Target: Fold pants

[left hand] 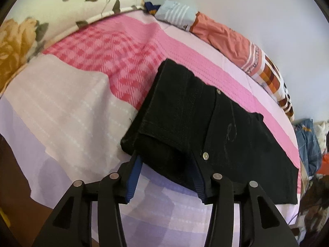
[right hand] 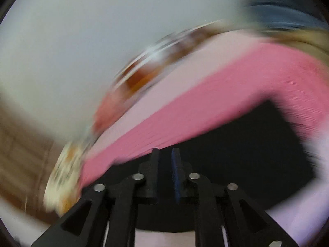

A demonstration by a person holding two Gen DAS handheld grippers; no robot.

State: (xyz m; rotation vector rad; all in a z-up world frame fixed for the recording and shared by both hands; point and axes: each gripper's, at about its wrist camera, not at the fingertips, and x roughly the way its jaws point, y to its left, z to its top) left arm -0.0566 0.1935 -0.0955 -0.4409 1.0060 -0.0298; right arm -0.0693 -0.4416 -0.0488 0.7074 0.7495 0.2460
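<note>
Left gripper (left hand: 167, 177) jaws apart, straddling the near edge of the folded black pants (left hand: 205, 127), pads not pressing. Right gripper (right hand: 166, 175) narrow gap, nothing visibly clamped; view blurred. Pants lie on the bed (left hand: 72, 107) near its front edge. Pillow (left hand: 61, 4) far left, clothes pile (left hand: 236, 41) against the wall (left hand: 267, 4).

The black pants (left hand: 205, 123) lie folded on the pink bed sheet (left hand: 115, 61). The left gripper (left hand: 166, 164) has its fingers apart around the near edge. A flower pillow (left hand: 61, 4) sits behind.
</note>
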